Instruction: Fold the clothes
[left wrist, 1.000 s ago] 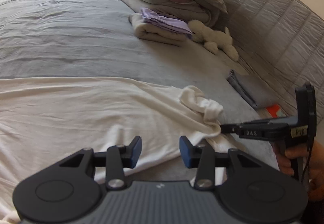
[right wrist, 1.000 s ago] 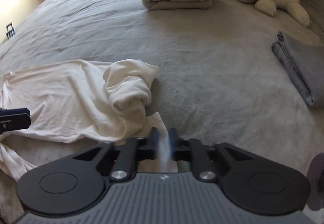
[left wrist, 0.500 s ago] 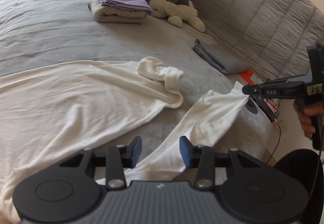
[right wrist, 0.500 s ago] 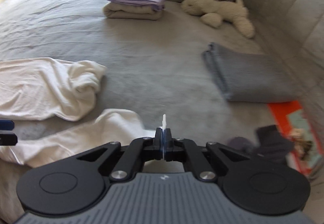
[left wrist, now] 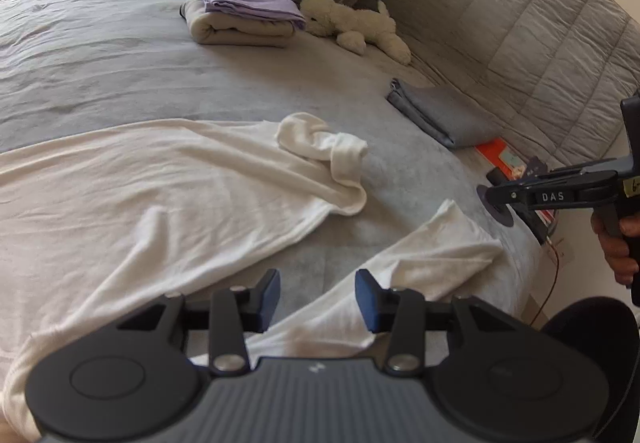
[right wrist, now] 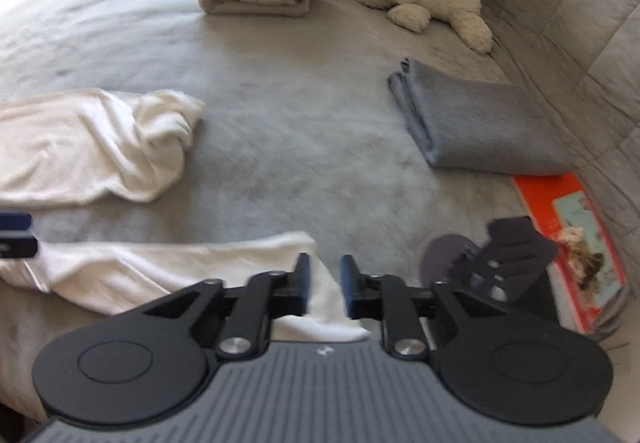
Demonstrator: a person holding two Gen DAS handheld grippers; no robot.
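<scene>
Where it pinched before, right gripper (right wrist: pixel 324 281) releases sleeve (right wrist: pixel 180 263).

both grippers are black, with round discs, silver screws, a ribbed grey body and blue pads (left wrist: pixel 366 299). the right gripper (left wrist: pixel 494 197) reads "das" in white, plus a yellow tag, writing perhaps "6".

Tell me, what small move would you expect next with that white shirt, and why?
Probably the right gripper reaches for the other sleeve, the one bunched up on the shirt. Its jaws have just been opening, with nothing pinched between them, and the near sleeve now lies stretched out on the bed. The left gripper is open too, holding nothing.
</scene>
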